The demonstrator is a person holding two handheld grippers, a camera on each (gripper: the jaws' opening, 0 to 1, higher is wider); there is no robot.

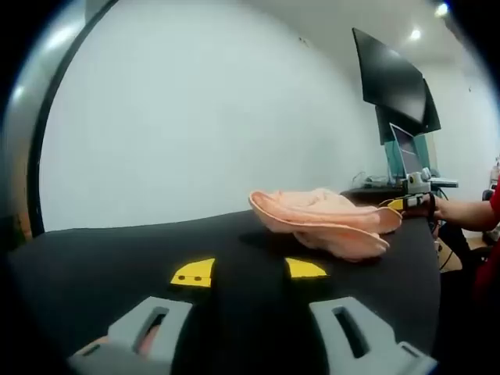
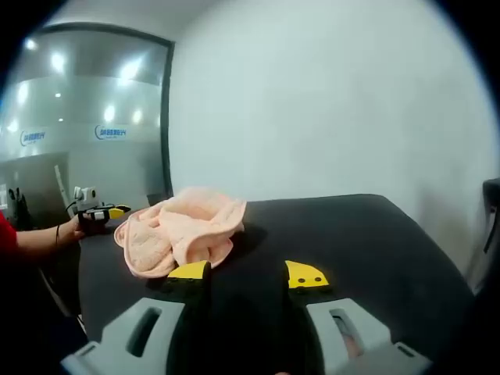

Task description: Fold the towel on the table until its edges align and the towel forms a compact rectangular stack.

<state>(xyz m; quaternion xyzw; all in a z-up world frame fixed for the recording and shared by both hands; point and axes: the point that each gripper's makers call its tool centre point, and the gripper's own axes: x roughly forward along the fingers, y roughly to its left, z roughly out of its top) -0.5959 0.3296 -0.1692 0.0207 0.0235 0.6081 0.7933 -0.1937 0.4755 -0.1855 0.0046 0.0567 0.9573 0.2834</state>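
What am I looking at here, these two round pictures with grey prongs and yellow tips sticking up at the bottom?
A person holds a two-jaw gripper in each hand, and a fisheye camera rides on each. One picture looks along the left gripper, the other along the right gripper; the yellow-tipped prongs are their jaws. Both stand open and hold nothing. On the black table lies a crumpled peach towel, not yet folded. The other gripper appears at each picture's side, near the towel, held in a hand.
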